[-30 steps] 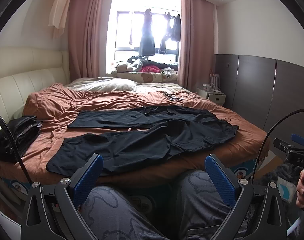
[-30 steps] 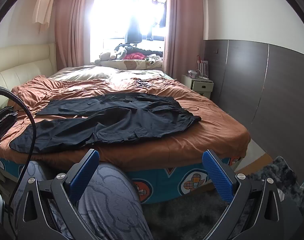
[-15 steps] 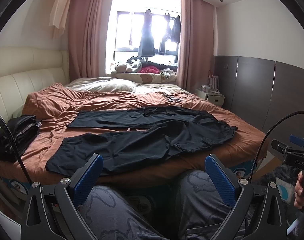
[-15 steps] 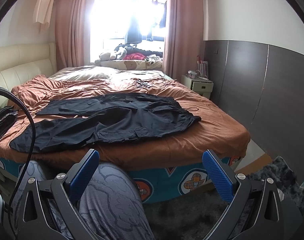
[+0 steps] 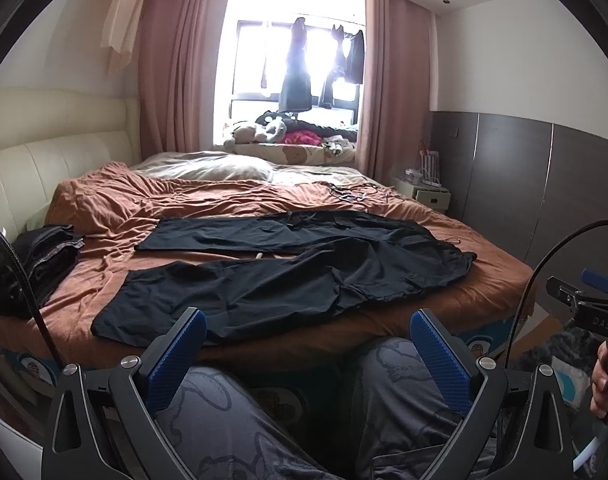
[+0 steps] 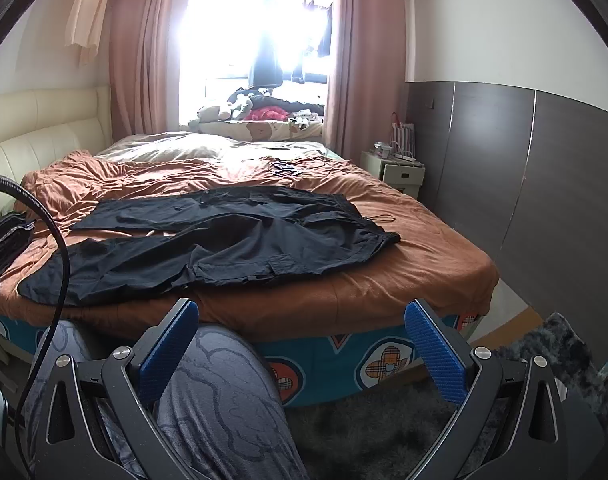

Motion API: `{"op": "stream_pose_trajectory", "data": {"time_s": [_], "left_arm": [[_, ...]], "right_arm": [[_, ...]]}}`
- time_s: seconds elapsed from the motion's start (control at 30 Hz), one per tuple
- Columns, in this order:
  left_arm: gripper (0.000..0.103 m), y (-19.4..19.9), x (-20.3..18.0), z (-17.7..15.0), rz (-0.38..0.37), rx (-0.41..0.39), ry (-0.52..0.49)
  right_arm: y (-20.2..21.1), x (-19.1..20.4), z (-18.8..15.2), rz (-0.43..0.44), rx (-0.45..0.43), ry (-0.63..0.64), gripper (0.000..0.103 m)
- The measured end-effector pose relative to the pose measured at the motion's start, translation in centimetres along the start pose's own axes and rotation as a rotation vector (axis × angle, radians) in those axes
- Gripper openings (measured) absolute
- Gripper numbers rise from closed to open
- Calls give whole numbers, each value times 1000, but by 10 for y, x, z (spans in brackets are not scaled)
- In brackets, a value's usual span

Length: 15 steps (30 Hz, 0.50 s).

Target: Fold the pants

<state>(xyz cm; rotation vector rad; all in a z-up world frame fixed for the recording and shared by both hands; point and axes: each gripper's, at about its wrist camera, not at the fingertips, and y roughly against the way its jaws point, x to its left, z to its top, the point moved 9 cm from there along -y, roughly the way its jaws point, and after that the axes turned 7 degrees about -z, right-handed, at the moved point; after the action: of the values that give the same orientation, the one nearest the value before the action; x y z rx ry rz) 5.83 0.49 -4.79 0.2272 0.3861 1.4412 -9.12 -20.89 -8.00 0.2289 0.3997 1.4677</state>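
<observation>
Pants [image 5: 288, 276] lie spread flat and unfolded on the rust-brown bedspread [image 5: 152, 204], one black pair, waistband toward the bed's right side, two legs running toward the headboard [image 5: 44, 164] end. The nearer leg lies along the bed's front edge; the farther leg sits a little apart from it, with a strip of bedspread showing between them. Compared with a second ago the pants have not shifted at all, and both views sit a touch lower and nearer the bed's front edge, nothing more.

Left gripper [image 5: 308, 354] hangs above the person's patterned grey trouser knees [image 5: 396, 392], its two blue-padded fingers spread wide, holding nothing and clear of the cloth. Right gripper [image 6: 300, 346] is likewise released, two blue pads apart, empty, hovering off the bed's front right corner over one knee [image 6: 220, 400]. In the left view the right gripper's handle shows at the right edge with one hand [image 5: 603, 380] wrapped round it.

One dark folded pile of clothing [image 5: 36, 260] rests on the bedspread at the headboard end, well apart from the pants. One pale pillow [image 5: 208, 168] lies at the far side, and a tangle of thin cables [image 5: 352, 194] lies near the far right corner. One small nightstand [image 6: 402, 168] stands beside the bed. Two pink curtains [image 5: 176, 68] frame one window [image 5: 296, 48], with dark garments hanging in it.
</observation>
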Motion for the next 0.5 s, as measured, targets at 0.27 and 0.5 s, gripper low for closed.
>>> {"op": "stream_pose_trajectory", "data": {"time_s": [0.27, 0.5], "left_arm": [[103, 2, 5, -1, -2, -3, 8], [103, 6, 7, -1, -2, -8, 7]], "right_arm": [[0, 0, -1, 0, 0, -2, 103], [1, 0, 0, 6, -5, 1, 103]]}}
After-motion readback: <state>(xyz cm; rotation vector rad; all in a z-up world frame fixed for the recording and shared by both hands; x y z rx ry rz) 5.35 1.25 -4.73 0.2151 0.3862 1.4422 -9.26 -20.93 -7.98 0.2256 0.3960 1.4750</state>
